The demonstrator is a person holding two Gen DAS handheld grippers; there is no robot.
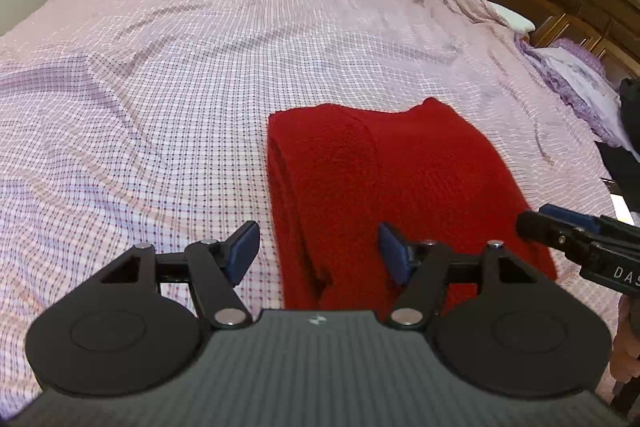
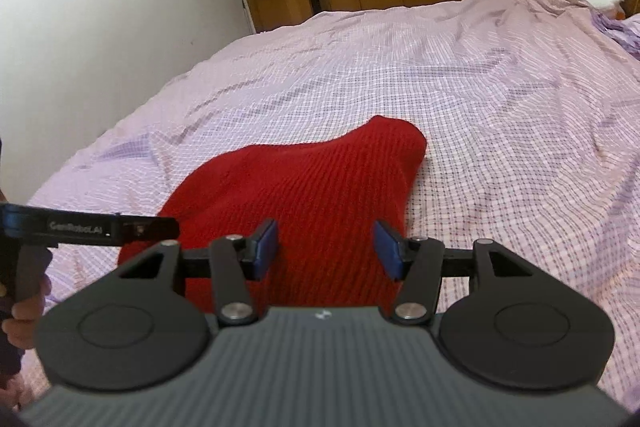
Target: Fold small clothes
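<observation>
Left gripper (image 1: 318,253): mine, wide apart, holding nothing.
Right gripper (image 2: 326,249): mine, wide apart, holding nothing.
Red sweater (image 1: 400,179): folded on bed (image 1: 160,87).

Both the left claw (image 1: 319,247) and the right claw (image 2: 327,249) gape wide, side by side, holding nothing.

You see a solid red knit sweater (image 1: 400,183) at your 12 o'clock, lying on a pink bedsheet (image 1: 160,87) with a dark grid check; blue pads (image 2: 267,249) line your black grippers.
</observation>
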